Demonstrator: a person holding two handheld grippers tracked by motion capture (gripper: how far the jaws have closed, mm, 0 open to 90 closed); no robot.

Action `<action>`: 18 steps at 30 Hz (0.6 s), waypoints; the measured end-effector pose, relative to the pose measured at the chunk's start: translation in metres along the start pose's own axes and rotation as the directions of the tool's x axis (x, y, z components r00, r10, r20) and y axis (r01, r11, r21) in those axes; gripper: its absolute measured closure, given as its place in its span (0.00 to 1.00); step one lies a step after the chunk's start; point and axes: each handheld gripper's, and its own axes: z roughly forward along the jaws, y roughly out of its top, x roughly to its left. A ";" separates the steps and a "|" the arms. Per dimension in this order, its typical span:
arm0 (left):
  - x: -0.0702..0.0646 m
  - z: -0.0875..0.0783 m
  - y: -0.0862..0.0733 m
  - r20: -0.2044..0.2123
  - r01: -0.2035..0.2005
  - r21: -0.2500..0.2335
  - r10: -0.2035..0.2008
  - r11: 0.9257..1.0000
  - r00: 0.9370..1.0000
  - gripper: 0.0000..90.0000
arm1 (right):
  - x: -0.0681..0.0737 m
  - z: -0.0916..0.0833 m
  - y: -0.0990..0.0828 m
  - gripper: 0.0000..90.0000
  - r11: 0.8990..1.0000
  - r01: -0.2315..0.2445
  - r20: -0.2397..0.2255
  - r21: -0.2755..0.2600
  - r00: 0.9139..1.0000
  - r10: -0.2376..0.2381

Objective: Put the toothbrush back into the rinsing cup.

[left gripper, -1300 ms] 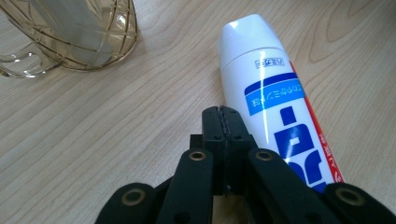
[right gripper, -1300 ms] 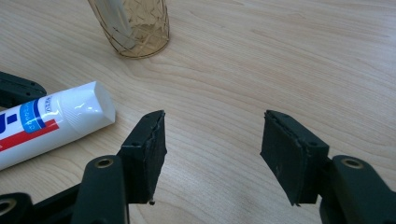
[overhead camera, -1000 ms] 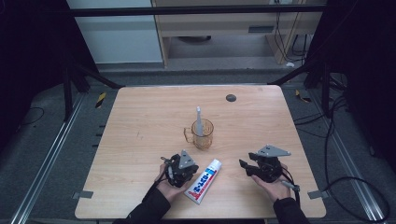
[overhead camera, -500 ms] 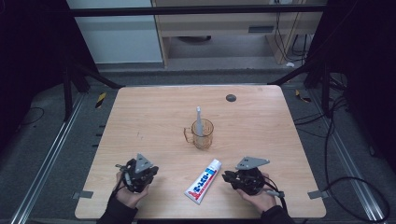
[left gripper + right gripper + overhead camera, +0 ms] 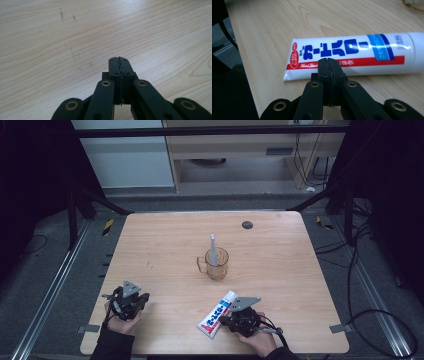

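From above, your left gripper (image 5: 131, 301) sits well apart from the toothpaste tube (image 5: 216, 314) lying flat on the bench (image 5: 300, 270) just beside your right gripper (image 5: 235, 319), while each gripper view shows jaws pressed together empty, the right ones having just closed.

The high view looks forward and down from above the person's side onto the whole light wooden table (image 5: 280, 240), from far. The left gripper view rides low and close over bare wood, looking along its black left gripper (image 5: 119, 60). The right gripper view is equally near, facing the white toothpaste tube with blue and red print (image 5: 352, 56), which the high view shares (image 5: 216, 314).
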 end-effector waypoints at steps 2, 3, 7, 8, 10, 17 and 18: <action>0.000 0.000 0.000 -0.003 0.002 0.000 -0.002 1.000 1.000 1.00 | 0.002 0.002 0.002 1.00 1.000 0.002 0.000 -0.005 1.000 -0.002; 0.001 0.001 -0.001 -0.002 0.003 0.002 -0.003 1.000 1.000 1.00 | 0.003 0.004 0.002 1.00 1.000 0.007 0.001 -0.012 1.000 -0.007; -0.001 0.003 0.000 -0.001 -0.006 0.005 0.006 1.000 1.000 1.00 | 0.008 0.010 0.005 1.00 1.000 0.011 0.004 -0.016 1.000 -0.011; -0.001 0.003 0.000 -0.001 -0.009 0.004 0.009 1.000 1.000 1.00 | 0.009 0.012 0.006 1.00 1.000 0.011 0.006 -0.021 1.000 -0.010; -0.001 0.003 0.000 -0.001 -0.010 0.004 0.010 1.000 1.000 1.00 | 0.011 0.014 0.008 0.99 1.000 0.011 0.011 -0.023 1.000 -0.010; 0.001 0.003 0.000 -0.002 -0.007 0.006 0.007 1.000 1.000 1.00 | 0.001 -0.001 0.017 0.99 0.996 -0.007 0.026 -0.085 1.000 0.009; 0.001 0.004 0.000 -0.002 -0.007 0.007 0.007 1.000 1.000 1.00 | -0.004 -0.007 0.019 0.99 0.995 -0.018 0.045 -0.099 0.999 0.022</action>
